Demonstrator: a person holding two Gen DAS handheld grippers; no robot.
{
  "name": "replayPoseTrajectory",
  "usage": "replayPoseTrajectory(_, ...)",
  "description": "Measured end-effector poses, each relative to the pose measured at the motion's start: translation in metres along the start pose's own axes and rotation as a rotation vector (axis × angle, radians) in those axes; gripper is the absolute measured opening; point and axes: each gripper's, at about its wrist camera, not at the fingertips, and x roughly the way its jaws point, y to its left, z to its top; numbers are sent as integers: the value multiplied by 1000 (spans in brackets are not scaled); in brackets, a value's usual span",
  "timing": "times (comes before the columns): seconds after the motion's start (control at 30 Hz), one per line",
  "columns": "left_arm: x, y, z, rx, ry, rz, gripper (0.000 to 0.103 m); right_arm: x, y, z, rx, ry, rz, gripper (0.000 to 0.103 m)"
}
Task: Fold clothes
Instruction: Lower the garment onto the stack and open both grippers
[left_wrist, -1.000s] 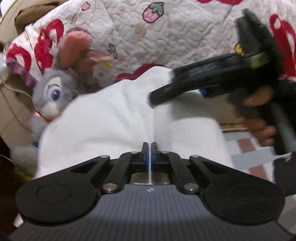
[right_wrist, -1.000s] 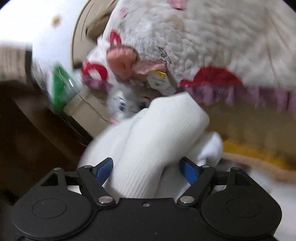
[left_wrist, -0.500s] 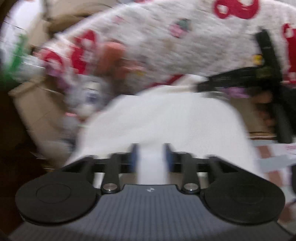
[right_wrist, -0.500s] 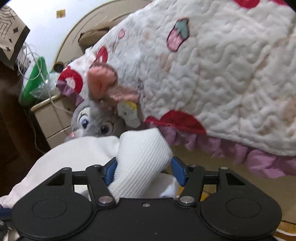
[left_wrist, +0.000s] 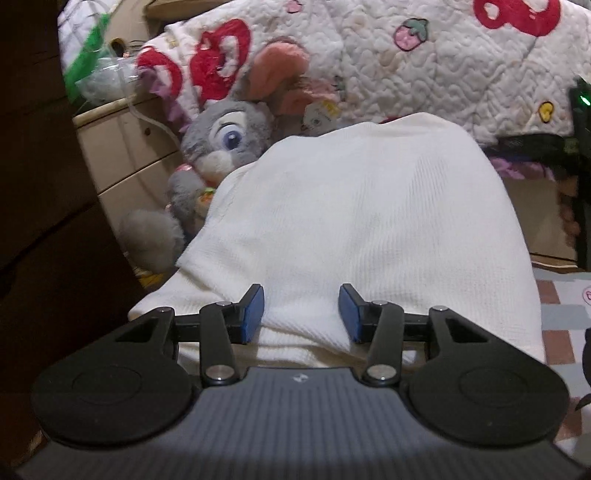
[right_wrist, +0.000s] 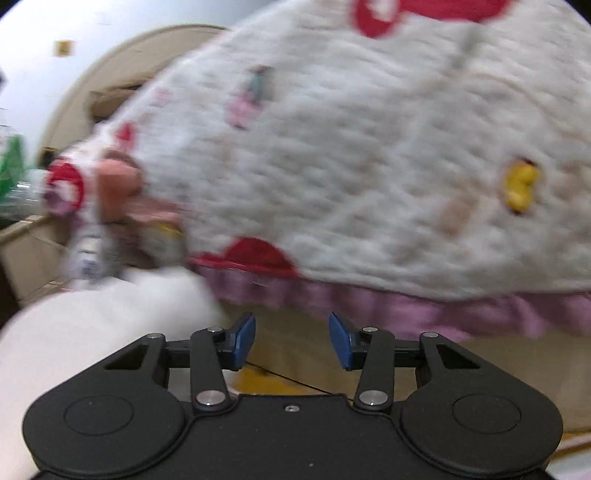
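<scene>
A white ribbed garment (left_wrist: 362, 221) lies folded in a thick mound in the left wrist view, right in front of my left gripper (left_wrist: 301, 314). That gripper is open, its blue pads on either side of the garment's near fold, not pinching it. In the right wrist view, which is blurred, the same garment (right_wrist: 96, 317) shows at the lower left. My right gripper (right_wrist: 291, 341) is open and empty, off to the right of the garment. The right gripper's dark body (left_wrist: 554, 147) shows at the right edge of the left wrist view.
A grey plush rabbit (left_wrist: 225, 136) with pink ears sits behind the garment at left. A white quilt (left_wrist: 424, 62) with red and strawberry prints hangs behind, with a purple frill (right_wrist: 406, 306). A beige drawer unit (left_wrist: 122, 147) and dark wood stand at left. A patterned mat (left_wrist: 561, 314) lies at right.
My left gripper went from shut on the garment to open, leaving the fold lying. My right gripper released the white roll it straddled and swung off to the right.
</scene>
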Motion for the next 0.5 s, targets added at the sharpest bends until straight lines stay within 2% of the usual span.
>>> replayPoseTrajectory(0.07,-12,-8,-7,-33,-7,8,44,-11,-23,-12,108,19,57,51)
replayPoseTrajectory(0.17,-33,-22,-18,-93,-22,3,46,-33,-44,-32,186,47,182,52)
replayPoseTrajectory(0.27,-47,-32,-26,-153,-21,32,46,-51,-42,-40,153,63,255,61)
replayPoseTrajectory(0.37,-62,-41,-29,-182,-29,79,47,-69,-41,-46,115,79,325,62)
replayPoseTrajectory(0.43,-72,-46,-28,-203,-30,81,54,-81,-39,-51,90,90,372,62)
replayPoseTrajectory(0.47,-77,-50,-29,-221,-24,60,67,-87,-39,-53,77,95,395,62)
replayPoseTrajectory(0.5,-82,-53,-30,-239,-18,38,76,-93,-38,-55,65,101,419,62)
